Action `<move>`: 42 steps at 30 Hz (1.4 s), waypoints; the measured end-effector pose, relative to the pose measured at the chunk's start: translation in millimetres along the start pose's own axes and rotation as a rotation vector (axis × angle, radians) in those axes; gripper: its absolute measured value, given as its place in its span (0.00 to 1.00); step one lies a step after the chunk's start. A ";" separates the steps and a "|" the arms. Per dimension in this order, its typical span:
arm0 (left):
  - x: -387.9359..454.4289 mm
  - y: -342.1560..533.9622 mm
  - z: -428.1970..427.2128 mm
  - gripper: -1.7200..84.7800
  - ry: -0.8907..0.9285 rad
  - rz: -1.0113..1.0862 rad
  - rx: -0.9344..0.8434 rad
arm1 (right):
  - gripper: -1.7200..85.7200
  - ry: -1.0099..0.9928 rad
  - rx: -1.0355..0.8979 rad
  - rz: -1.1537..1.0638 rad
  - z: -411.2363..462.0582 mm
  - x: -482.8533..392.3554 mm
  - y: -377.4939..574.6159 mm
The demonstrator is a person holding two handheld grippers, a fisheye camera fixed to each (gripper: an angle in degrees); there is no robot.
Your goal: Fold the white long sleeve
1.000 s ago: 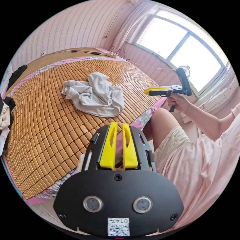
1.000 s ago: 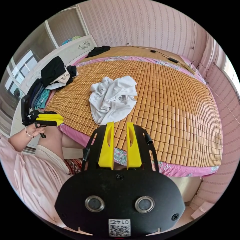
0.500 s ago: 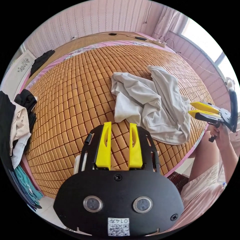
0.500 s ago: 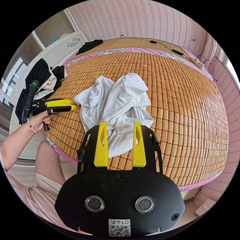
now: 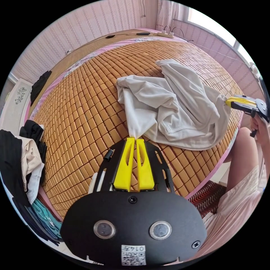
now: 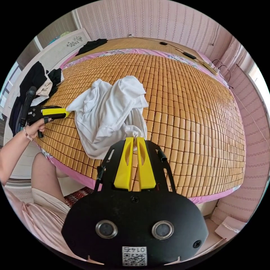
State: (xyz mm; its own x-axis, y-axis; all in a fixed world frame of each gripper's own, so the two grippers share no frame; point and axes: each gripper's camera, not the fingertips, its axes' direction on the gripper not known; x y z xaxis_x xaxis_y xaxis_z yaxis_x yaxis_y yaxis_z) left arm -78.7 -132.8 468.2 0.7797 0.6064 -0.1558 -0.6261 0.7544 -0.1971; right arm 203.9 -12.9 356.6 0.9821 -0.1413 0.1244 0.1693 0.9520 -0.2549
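Left gripper [image 5: 134,139]: clenched on corner of white long sleeve [image 5: 171,107], lower centre of left gripper view; seen also at left edge of right gripper view [image 6: 66,112]. Right gripper [image 6: 134,139]: clenched on another bunched edge of same garment, lower centre of right gripper view. Garment: one, crumpled, on bamboo mat [image 6: 191,118] near bed's near edge. Mat right half bare, open room. Clothes pile [image 5: 19,157]: left edge, left gripper view. Writing: QR stickers on gripper bodies, not read.
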 end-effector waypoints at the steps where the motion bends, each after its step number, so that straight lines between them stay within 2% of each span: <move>1: -0.8 2.9 -4.2 0.01 0.004 -0.001 0.006 | 0.02 -0.021 0.014 0.018 -9.6 9.8 8.3; 9: -12.2 113.6 -46.4 0.01 0.229 -0.065 0.021 | 0.05 -0.118 -0.056 0.104 -27.6 61.5 68.8; 16: -6.2 158.9 -40.0 0.01 0.247 -0.159 0.025 | 0.14 -0.165 0.011 0.129 -31.6 68.1 59.8; 18: -7.2 161.7 -39.2 0.01 0.235 -0.165 0.011 | 0.14 -0.103 0.002 0.072 -27.8 62.4 43.1; 20: -11.1 162.8 -40.2 0.01 0.233 -0.169 0.004 | 0.14 0.045 -0.063 -0.011 -8.7 54.4 21.5; 22: -16.7 164.4 -42.7 0.01 0.236 -0.176 0.002 | 0.11 0.089 -0.141 -0.054 12.2 54.8 13.5; 23: -21.0 166.4 -44.5 0.01 0.237 -0.182 -0.001 | 0.08 0.071 -0.225 -0.080 21.8 57.4 11.3; 25: -27.5 171.0 -48.1 0.01 0.236 -0.183 -0.001 | 0.03 0.038 -0.234 -0.148 11.8 58.6 17.2; 28: -37.4 181.9 -52.4 0.01 0.256 -0.186 0.003 | 0.02 0.108 -0.231 -0.306 -11.7 61.5 51.3; 31: -44.6 193.7 -51.6 0.01 0.270 -0.190 -0.007 | 0.04 0.084 -0.335 -0.376 -14.2 75.2 82.2; 33: -48.8 202.2 -54.2 0.01 0.270 -0.189 -0.017 | 0.07 0.056 -0.347 -0.347 -22.4 87.1 87.6; 35: -51.8 208.8 -58.8 0.01 0.269 -0.186 -0.015 | 0.13 -0.042 -0.274 -0.235 -39.2 107.4 83.9; 38: -57.3 221.8 -66.8 0.01 0.274 -0.192 -0.011 | 0.14 -0.145 -0.193 -0.078 -42.8 128.5 78.7; 42: -61.6 244.0 -77.9 0.01 0.284 -0.202 -0.001 | 0.11 -0.126 -0.293 -0.056 -15.7 123.6 82.1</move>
State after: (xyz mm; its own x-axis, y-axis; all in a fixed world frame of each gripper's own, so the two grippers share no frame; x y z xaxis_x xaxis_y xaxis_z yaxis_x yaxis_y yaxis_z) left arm -279.3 -5.6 354.3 0.8573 0.3507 -0.3769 -0.4594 0.8516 -0.2525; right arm 340.5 43.6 336.0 0.9558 -0.1393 0.2588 0.2572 0.8225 -0.5073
